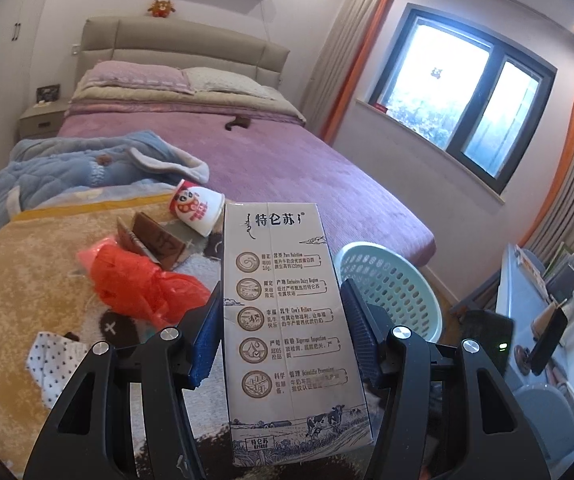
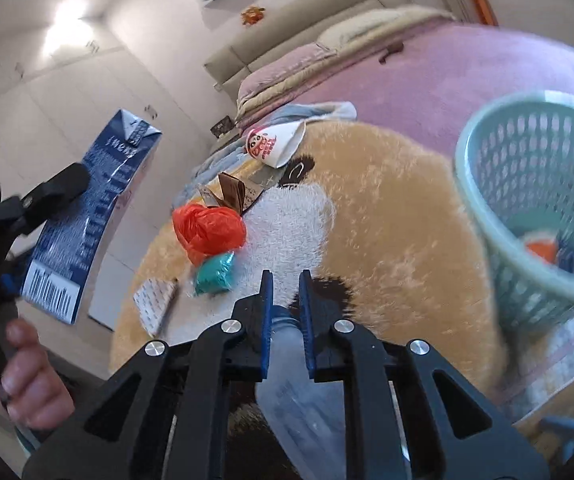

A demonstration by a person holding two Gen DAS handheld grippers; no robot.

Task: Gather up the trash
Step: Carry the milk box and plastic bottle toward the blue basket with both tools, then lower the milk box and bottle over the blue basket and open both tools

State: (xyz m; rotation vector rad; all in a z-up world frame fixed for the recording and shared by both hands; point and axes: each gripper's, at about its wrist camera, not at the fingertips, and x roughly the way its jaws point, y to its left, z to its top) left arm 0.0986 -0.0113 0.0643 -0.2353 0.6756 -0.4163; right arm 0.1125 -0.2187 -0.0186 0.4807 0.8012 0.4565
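Left gripper (image 1: 283, 320) pinches the milk carton (image 1: 287, 320) by its sides; right gripper (image 2: 287, 320) is nearly closed on a clear plastic bottle (image 2: 291, 380) by its neck. The basket (image 2: 483, 208) sits off the bed's right edge. Carry each over its rim, release above the opening; red bag (image 2: 207, 232), teal wad (image 2: 215, 274) and cup (image 2: 273, 146) remain on the blanket (image 2: 387, 220).

Milk carton (image 1: 287, 320) reads "特仑苏", with "Pure Nutrition", "Exclusive Dairy Region", "Cow's Welfare", "Rigorous Inspection"

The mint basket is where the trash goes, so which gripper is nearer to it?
Right. The right gripper, shut on a clear bottle, is close beside the mint basket. The left gripper, holding the milk carton, is farther off.
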